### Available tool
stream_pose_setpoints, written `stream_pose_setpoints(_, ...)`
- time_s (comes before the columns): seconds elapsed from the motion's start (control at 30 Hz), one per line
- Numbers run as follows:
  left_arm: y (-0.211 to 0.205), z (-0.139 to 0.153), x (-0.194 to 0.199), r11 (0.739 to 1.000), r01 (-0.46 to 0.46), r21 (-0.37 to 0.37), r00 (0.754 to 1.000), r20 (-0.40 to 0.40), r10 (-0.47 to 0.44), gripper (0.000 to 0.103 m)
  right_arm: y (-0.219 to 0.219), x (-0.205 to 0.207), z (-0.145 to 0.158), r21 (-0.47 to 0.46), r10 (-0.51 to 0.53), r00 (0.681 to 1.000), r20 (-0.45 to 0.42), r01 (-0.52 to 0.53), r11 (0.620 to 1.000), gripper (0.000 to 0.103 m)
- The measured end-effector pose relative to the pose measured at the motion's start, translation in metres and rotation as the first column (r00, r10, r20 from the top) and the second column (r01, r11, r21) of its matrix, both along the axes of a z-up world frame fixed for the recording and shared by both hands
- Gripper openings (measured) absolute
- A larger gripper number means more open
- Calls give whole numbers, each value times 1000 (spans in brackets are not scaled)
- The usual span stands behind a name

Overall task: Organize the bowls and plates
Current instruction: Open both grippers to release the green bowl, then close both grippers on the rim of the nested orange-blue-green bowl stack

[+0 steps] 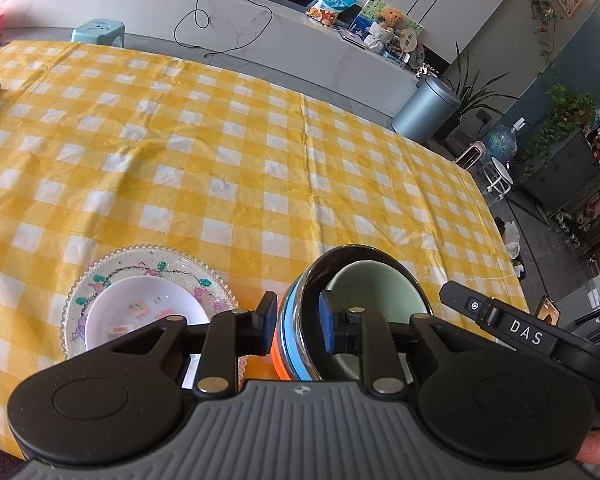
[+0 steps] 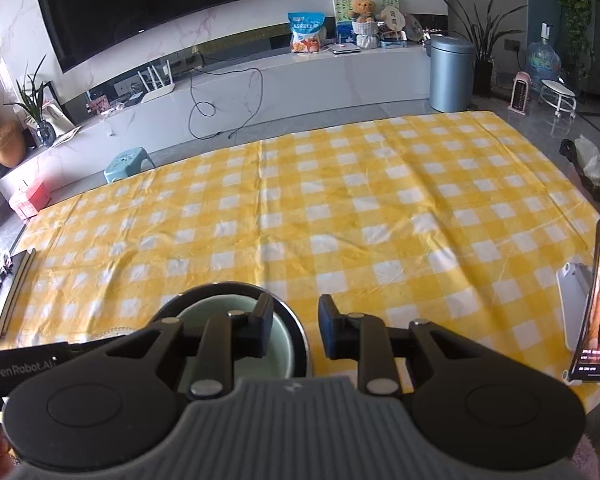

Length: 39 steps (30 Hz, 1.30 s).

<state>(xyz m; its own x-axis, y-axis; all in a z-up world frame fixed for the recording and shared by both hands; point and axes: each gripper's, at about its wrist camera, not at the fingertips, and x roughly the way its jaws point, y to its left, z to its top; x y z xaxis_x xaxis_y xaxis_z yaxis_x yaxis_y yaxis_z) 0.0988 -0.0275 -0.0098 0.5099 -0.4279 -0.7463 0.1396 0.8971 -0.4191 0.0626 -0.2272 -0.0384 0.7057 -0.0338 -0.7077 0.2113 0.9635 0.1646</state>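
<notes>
My left gripper (image 1: pixel 298 318) straddles the near wall of a dark-rimmed bowl (image 1: pixel 376 280) with a pale green inside and blue and orange bands outside; one finger is inside, one outside, and the bowl looks tilted. I cannot tell if the pads press on the wall. To its left a white bowl (image 1: pixel 140 308) sits on a beaded glass plate (image 1: pixel 96 276) with a floral pattern. My right gripper (image 2: pixel 294 326) is open and empty, just right of the same green bowl (image 2: pixel 228 312). The other gripper shows at the right edge of the left wrist view (image 1: pixel 512 324).
A yellow checked cloth (image 2: pixel 360 208) covers the table. A phone on a stand (image 2: pixel 598 304) is at the right edge. A dark notebook (image 2: pixel 8 292) lies at the left edge. Beyond the table are a teal stool (image 2: pixel 126 164) and a grey bin (image 2: pixel 452 72).
</notes>
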Motion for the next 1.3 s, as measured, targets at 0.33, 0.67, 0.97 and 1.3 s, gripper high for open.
stream_pose_setpoints(0.33, -6, -9, -1, 1000, 19, -10, 1000, -22, -19, 19, -8, -9, -14, 96, 26, 1000, -14, -25, 995, 4)
stream_pose_setpoints(0.67, -6, -10, -1, 1000, 10, -11, 1000, -24, -11, 13, -7, -6, -24, 101, 38, 999, -27, -35, 994, 0)
stream_pose_setpoints(0.97, -5, -12, 0, 1000, 6, -10, 1000, -30, -6, 11, -10, -6, -26, 125, 37, 999, -30, -33, 992, 0)
stream_pose_setpoints(1.3, 2, -5, -2, 998, -32, -47, 999, 30, 34, 38, -18, -15, -12, 145, -9, 998, 62, 0, 989, 16)
